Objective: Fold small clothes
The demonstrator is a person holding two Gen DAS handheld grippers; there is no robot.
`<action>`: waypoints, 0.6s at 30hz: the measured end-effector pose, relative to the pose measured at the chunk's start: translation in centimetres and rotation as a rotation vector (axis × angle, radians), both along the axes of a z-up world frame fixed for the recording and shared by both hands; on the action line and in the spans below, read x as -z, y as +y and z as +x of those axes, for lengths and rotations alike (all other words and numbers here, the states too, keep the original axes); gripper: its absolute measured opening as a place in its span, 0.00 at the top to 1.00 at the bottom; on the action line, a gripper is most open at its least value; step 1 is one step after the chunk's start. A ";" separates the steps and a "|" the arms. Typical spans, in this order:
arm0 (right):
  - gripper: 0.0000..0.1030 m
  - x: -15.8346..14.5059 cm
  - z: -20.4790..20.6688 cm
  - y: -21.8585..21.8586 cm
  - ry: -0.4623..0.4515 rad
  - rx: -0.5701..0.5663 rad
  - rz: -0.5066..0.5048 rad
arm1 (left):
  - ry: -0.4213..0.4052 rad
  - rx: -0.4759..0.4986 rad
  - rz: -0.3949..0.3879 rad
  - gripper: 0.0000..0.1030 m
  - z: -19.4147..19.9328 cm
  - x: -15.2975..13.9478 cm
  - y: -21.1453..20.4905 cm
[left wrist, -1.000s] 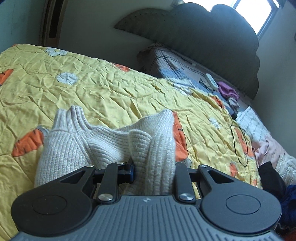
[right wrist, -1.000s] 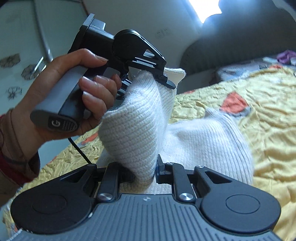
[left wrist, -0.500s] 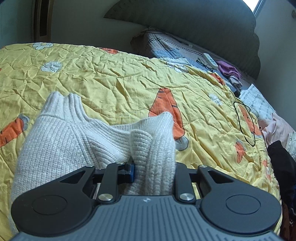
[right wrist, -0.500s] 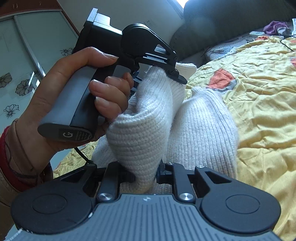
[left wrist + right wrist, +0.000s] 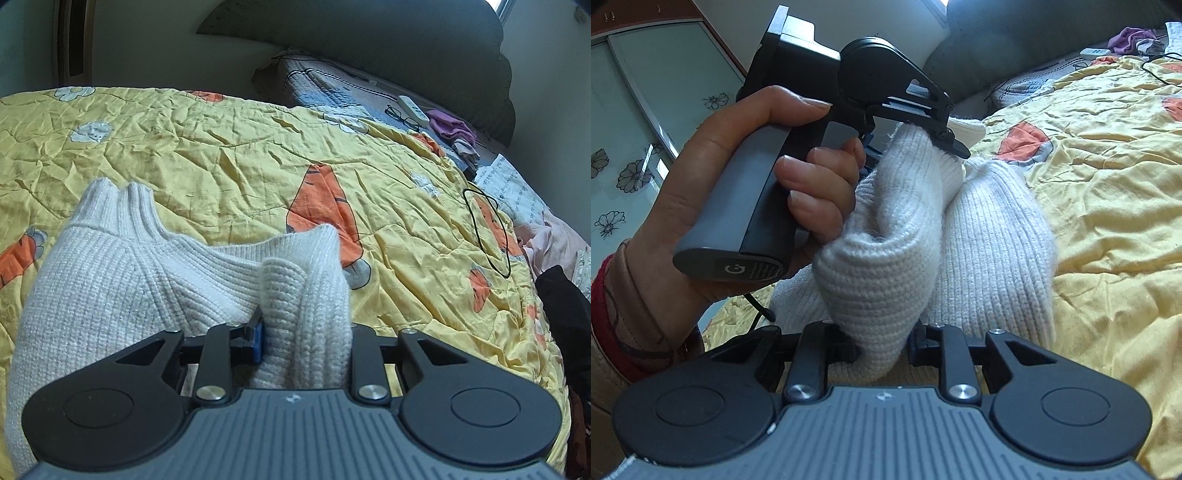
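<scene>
A white knit sweater [image 5: 110,295] lies bunched on the yellow carrot-print quilt [image 5: 221,158], its ribbed collar [image 5: 118,206] pointing away. A thick fold of it fills my left gripper [image 5: 304,332], whose jaws are opening while both pads still touch the knit. The right wrist view shows the sweater [image 5: 993,251] with another fold filling my right gripper [image 5: 882,343]; its jaws are opening too. There a hand [image 5: 738,177] holds the left gripper [image 5: 945,140] at the sweater's far edge.
A pillow [image 5: 332,88] at the headboard has glasses [image 5: 402,118], a remote [image 5: 413,107] and purple cloth [image 5: 450,127] beside it. A black cord loop [image 5: 487,232] lies on the quilt. Loose clothes [image 5: 554,258] pile at the right edge. Flowered glass wardrobe doors [image 5: 635,110] stand to the left.
The sweater has come down onto the quilt with both grippers lower. Both pairs of jaws stand a little wider around their folds than before.
</scene>
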State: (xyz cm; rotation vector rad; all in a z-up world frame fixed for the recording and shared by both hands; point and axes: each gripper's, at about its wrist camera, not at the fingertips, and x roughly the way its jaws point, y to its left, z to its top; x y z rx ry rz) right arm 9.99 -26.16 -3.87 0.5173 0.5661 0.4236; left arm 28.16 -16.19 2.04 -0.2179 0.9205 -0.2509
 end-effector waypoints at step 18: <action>0.46 0.4 -1.6 -4.4 0.098 0.041 0.226 | -0.157 0.016 -0.223 0.32 -1.9 -4.1 4.6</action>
